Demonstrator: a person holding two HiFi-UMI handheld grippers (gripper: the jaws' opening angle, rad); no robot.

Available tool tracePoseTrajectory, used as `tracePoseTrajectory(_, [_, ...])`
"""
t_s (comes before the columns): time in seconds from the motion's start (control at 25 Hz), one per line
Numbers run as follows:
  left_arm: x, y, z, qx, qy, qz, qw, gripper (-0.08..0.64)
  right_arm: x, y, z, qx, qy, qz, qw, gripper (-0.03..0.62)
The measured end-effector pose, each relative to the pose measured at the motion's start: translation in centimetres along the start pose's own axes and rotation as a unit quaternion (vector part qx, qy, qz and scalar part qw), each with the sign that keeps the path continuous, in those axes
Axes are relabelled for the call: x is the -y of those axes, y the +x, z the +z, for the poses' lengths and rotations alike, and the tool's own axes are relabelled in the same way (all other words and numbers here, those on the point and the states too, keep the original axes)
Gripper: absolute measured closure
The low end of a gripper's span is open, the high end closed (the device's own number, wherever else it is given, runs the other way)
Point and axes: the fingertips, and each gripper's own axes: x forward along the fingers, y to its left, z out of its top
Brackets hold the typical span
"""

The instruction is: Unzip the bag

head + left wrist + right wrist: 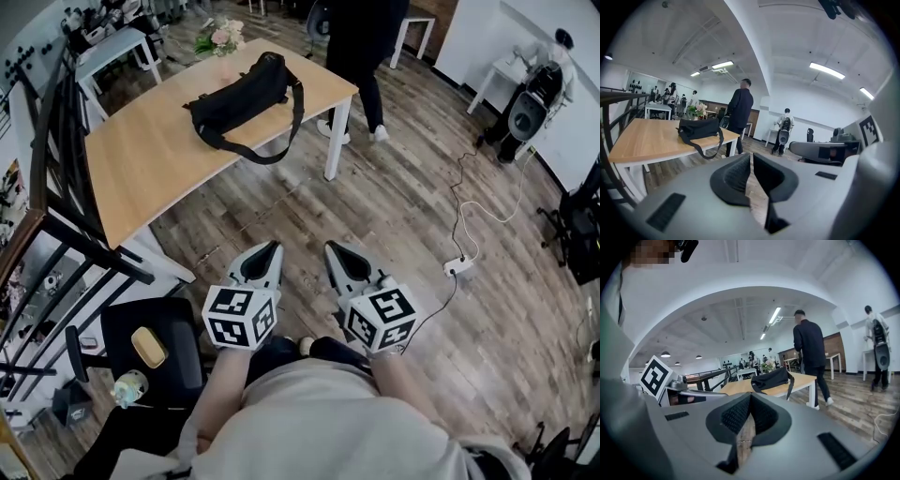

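Observation:
The black bag (244, 98) lies zipped on the light wooden table (141, 159), its strap hanging over the near edge. It also shows in the left gripper view, bag (698, 128), and in the right gripper view, bag (771, 378). Both grippers are held low near my body, well short of the table. My left gripper (272, 247) (751, 155) stands a narrow slit apart with nothing between its jaws. On my right gripper (333, 247) (750, 395) the jaw tips touch, and it holds nothing.
A person in dark clothes (361, 56) stands just beyond the table's far corner. Flowers (220, 37) sit at the table's far edge. A black railing (56, 187) runs along the left. A power strip with cable (457, 266) lies on the wood floor at right.

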Motion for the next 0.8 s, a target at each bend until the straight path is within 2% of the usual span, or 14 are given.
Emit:
tracePoseTrajectory(0.12, [1.7, 0.5, 0.0, 0.021, -0.008, -0.018, 0.9996, 0.523, 0.4, -0.5, -0.1, 0.002, -0.002, 0.012, 1.000, 0.585])
tracePoseTrajectory(0.28, [3.1, 1.2, -0.9, 0.015, -0.007, -0.018, 0.9997, 0.514, 1.2, -1.1, -0.6, -0.002, -0.004, 0.018, 1.000, 0.584])
tracePoseTrajectory(0.4, [3.7, 1.6, -1.4, 0.007, -0.011, -0.011, 0.9999, 0.436, 2.0, -1.2, -0.8, -0.006, -0.002, 0.017, 1.000, 0.584])
tracePoseTrajectory(0.48, [3.6, 1.8, -1.7, 0.004, -0.013, -0.007, 0.9999, 0.434, 2.3, -1.0, -0.9, -0.006, 0.002, 0.020, 1.000, 0.582])
tracePoseTrajectory(0.64, [3.2, 2.6, -2.2, -0.009, -0.020, -0.001, 0.9998, 0.434, 2.8, -0.5, -1.2, -0.012, 0.011, 0.023, 1.000, 0.542])
tracePoseTrajectory(0.8, [2.9, 4.5, -3.0, -0.032, -0.001, -0.019, 0.9993, 0.434, 3.7, 0.9, -1.5, -0.013, 0.012, 0.015, 1.000, 0.494])
